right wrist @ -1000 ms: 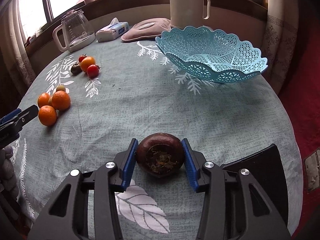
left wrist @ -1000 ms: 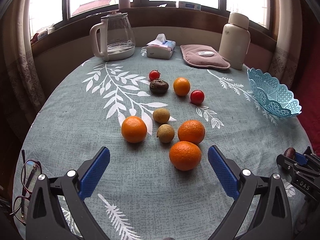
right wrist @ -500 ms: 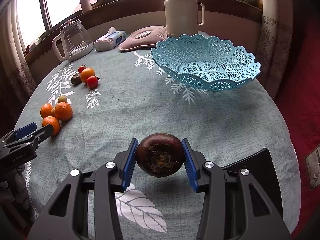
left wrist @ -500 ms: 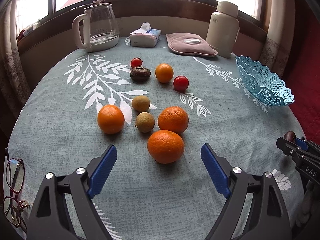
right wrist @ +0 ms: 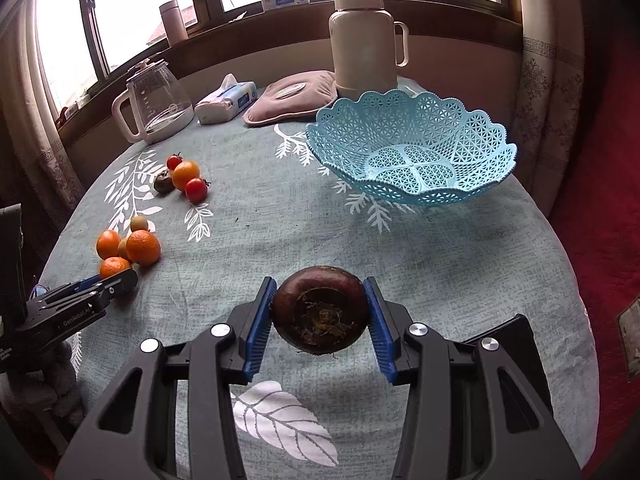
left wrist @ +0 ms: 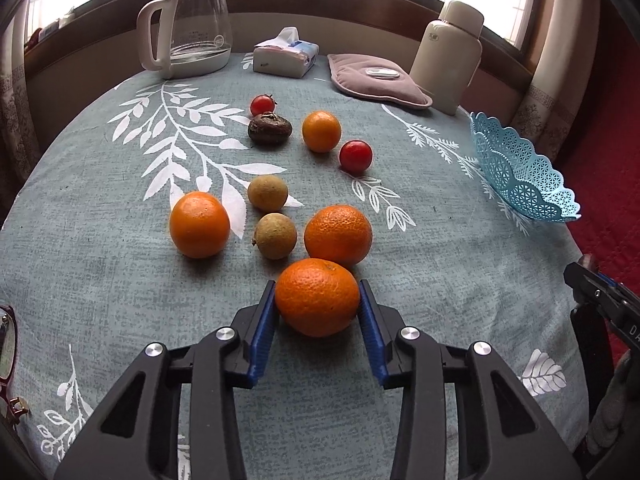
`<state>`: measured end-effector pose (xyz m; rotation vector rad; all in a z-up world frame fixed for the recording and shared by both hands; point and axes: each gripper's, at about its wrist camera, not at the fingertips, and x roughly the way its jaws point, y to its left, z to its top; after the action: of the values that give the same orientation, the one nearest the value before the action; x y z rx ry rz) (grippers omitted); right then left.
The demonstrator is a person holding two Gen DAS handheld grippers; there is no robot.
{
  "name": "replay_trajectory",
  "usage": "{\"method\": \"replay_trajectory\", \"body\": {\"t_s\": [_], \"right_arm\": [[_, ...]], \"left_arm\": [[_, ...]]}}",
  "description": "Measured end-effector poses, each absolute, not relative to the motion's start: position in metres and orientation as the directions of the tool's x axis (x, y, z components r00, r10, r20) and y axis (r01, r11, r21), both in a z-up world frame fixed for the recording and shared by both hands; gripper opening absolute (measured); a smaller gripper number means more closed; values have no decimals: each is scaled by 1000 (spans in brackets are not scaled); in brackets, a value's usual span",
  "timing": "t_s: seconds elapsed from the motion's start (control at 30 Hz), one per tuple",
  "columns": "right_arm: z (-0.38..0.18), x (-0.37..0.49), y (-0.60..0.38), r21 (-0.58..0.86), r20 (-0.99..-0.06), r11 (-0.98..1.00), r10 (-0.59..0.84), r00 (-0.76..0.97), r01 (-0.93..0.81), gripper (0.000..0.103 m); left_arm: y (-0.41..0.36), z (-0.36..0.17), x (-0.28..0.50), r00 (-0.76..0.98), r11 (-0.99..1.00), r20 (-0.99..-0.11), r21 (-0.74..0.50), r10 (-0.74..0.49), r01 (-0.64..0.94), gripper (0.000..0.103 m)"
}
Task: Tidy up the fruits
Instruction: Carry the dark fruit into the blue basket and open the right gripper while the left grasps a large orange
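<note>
My left gripper (left wrist: 318,300) is shut on the nearest orange (left wrist: 317,297), which rests on the tablecloth. Beyond it lie two more large oranges (left wrist: 338,235) (left wrist: 199,224), two tan round fruits (left wrist: 275,236) (left wrist: 267,193), a small orange (left wrist: 321,131), two red tomatoes (left wrist: 355,155) (left wrist: 262,105) and a dark brown fruit (left wrist: 269,129). My right gripper (right wrist: 320,312) is shut on a dark brown mangosteen-like fruit (right wrist: 319,314), held above the table short of the empty light blue lattice basket (right wrist: 412,148). The basket also shows in the left wrist view (left wrist: 520,176).
A glass kettle (left wrist: 188,24), a tissue pack (left wrist: 286,58), a pink pad (left wrist: 376,80) and a cream thermos (left wrist: 448,52) stand along the far edge by the window. Glasses (left wrist: 6,344) lie at the left table edge. A red floor lies off the right.
My left gripper moved forward and closed on the nearest orange. My right gripper lifted the dark fruit higher and carried it toward the basket.
</note>
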<state>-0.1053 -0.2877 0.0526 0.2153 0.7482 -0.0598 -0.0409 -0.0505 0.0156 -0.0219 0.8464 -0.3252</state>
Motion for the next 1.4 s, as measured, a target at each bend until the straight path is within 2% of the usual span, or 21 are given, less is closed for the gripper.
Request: {"method": "replay_trajectory", "body": {"t_s": [0.2,0.37,0.67,0.87,0.97,1.03,1.3,1.4], "right_arm": [[81,-94,-319,202,-624,961,-23,781,190,46],[86,-73,-348,220,-612,941,-71,787,256,46],[62,-6,-385,232,-697,923,-61,714,306,46],[53,-4,-395,254,-719,909,-50,694,329,46],[61,-14,-395,266,-693,907,-56,719,327,55],[69,-22,-396,291,-664,901,-53,746,323,68],[105,-47,-406,347,-587,880,-66,807,325,69],[120,-60,-413,349,-553,872,-103,827,342,75]], "left_arm": [[-57,28,-54,626,939,-711,-149,-319,309,40],[-65,44,-60,641,928,-686,-147,-344,341,40],[-93,56,-57,637,915,-684,-118,-357,386,40],[-114,61,-46,620,902,-687,-126,-379,412,40],[-129,66,-39,615,893,-683,-128,-394,431,40],[-141,70,-35,614,887,-680,-122,-402,446,40],[-193,83,-14,577,848,-672,-150,-464,508,40],[-215,85,-5,556,831,-673,-165,-488,531,40]]}}
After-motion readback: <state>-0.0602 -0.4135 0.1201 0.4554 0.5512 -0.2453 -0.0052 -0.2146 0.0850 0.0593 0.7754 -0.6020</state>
